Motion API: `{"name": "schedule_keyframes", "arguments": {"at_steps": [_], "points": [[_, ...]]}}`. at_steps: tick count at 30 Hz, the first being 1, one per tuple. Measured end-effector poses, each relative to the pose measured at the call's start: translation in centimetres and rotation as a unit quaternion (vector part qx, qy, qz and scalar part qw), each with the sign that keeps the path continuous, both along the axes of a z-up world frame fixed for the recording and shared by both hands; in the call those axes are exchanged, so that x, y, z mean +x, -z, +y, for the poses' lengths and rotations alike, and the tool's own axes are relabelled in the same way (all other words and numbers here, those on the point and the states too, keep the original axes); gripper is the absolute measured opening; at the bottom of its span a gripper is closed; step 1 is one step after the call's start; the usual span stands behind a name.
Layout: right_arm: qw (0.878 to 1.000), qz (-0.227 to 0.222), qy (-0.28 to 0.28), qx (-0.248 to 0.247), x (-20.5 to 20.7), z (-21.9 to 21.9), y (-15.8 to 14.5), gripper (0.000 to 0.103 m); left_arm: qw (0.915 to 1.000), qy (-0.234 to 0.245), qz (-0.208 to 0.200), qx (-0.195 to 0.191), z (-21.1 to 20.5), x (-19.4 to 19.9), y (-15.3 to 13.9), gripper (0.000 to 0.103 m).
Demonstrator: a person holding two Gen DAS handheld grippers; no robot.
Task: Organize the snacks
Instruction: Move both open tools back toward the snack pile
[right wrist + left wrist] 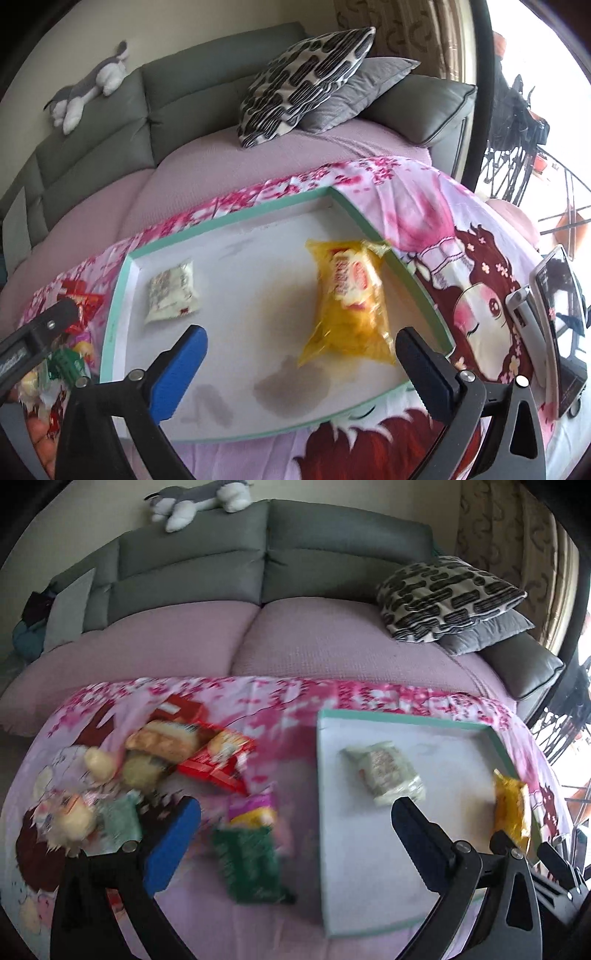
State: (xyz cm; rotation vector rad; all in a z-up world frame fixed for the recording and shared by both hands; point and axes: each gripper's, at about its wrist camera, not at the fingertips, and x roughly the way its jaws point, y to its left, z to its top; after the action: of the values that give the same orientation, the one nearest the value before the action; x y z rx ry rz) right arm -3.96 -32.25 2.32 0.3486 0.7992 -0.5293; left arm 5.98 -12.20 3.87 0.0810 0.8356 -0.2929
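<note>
Now both tongs are spread and pinch nothing. Inside the tray (122,284) the yellow packet (347,299) lies near its right wall, just ahead of the right tongs (301,358); the white packet (171,291) lies near its left wall. The left tongs (295,823) hover over the green packet (251,864), left of the tray.

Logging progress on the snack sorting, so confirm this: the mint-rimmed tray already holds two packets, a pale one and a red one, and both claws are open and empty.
Not quite: the second packet is yellow, not red. The right wrist view shows the mint-rimmed tray holding a pale packet and a yellow packet. The red packets lie outside it on the cloth. The rest stands: left claw and right claw are open and empty.
</note>
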Motion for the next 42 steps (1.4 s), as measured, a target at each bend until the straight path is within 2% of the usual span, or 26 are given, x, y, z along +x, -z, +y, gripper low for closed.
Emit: {"name": "schedule_keyframes", "arguments": {"at_steps": [5, 12, 17, 26, 32, 36, 42], "points": [[0.998, -0.002, -0.036, 0.047, 1.2, 2.6, 0.8, 0.103, 0.9993, -0.036, 0.001, -0.010, 4.3, -0.5, -0.3, 0.103], [0.994, 0.006, -0.108, 0.031, 3.2, 8.8, 0.5, 0.103, 0.9951, -0.098, -0.009, 0.009, 10.6, -0.6, -1.1, 0.103], [0.988, 0.009, -0.150, 0.026, 4.5, 12.9, 0.5, 0.103, 0.9894, -0.145, -0.002, 0.007, 15.2, -0.3, -0.7, 0.103], [0.978, 0.020, -0.208, 0.020, 6.3, 18.9, 1.2, 0.103, 0.9743, -0.225, 0.015, 0.005, 23.1, -0.1, 0.1, 0.103], [0.970, 0.026, -0.241, 0.019, 7.1, 22.2, 1.7, 0.103, 0.9699, -0.242, 0.029, -0.005, 25.8, -0.1, 0.8, 0.103], [0.965, 0.036, -0.259, 0.013, 7.4, 24.1, 2.2, 0.103, 0.9701, -0.239, 0.038, -0.015, 26.5, 0.1, 1.4, 0.103], [0.963, 0.048, -0.265, -0.001, 7.6, 24.7, 2.5, 0.103, 0.9702, -0.232, 0.066, -0.028, 26.3, 0.6, 3.0, 0.103]]}}
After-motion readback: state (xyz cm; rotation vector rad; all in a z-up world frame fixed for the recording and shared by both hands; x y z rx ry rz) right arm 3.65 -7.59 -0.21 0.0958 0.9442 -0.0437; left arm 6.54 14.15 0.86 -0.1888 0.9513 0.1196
